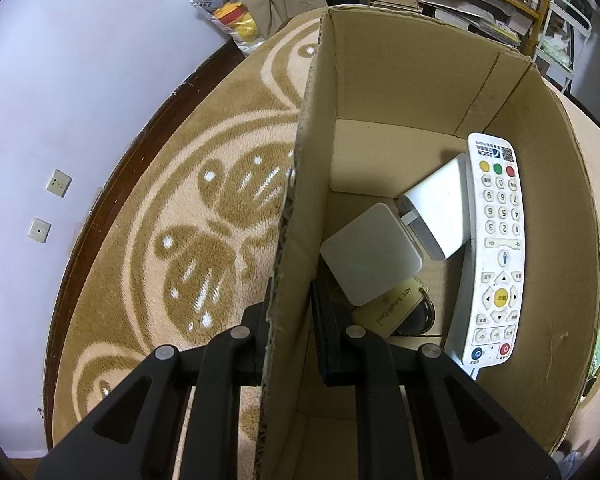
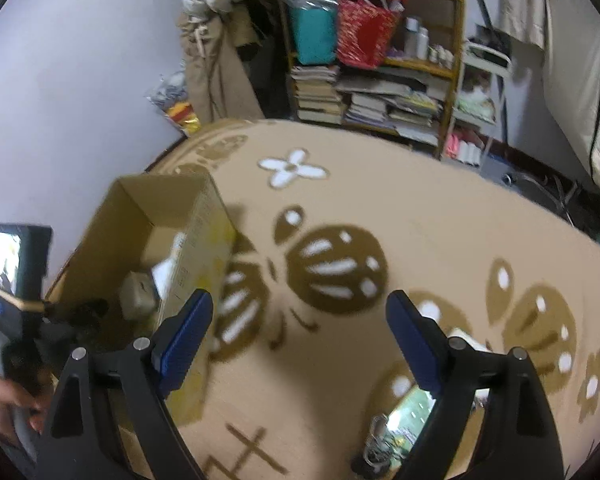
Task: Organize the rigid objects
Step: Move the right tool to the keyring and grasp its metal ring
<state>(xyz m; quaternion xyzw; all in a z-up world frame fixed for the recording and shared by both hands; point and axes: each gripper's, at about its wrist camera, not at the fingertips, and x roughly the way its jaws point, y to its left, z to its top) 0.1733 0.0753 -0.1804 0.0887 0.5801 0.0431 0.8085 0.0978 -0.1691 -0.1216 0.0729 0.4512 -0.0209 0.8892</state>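
Note:
My left gripper (image 1: 294, 296) is shut on the near side wall of an open cardboard box (image 1: 304, 184), with one finger outside and one inside. Inside the box lie a white remote control (image 1: 498, 240), a white square device (image 1: 370, 254), a white adapter (image 1: 436, 208) and an NFC card (image 1: 392, 304) on a key ring. My right gripper (image 2: 300, 304) hangs open over the rug to the right of the box (image 2: 112, 232), with nothing between its blue pads (image 2: 180, 344). A green card (image 2: 410, 412) with a metal key ring (image 2: 374, 436) lies on the rug by its right finger.
A beige and brown patterned rug (image 2: 380, 208) covers the floor. A crowded bookshelf (image 2: 372, 80) stands at the far edge, with a bag of plush toys (image 1: 228, 8) by the wall. A hand (image 2: 4, 396) holds the left tool beside the box.

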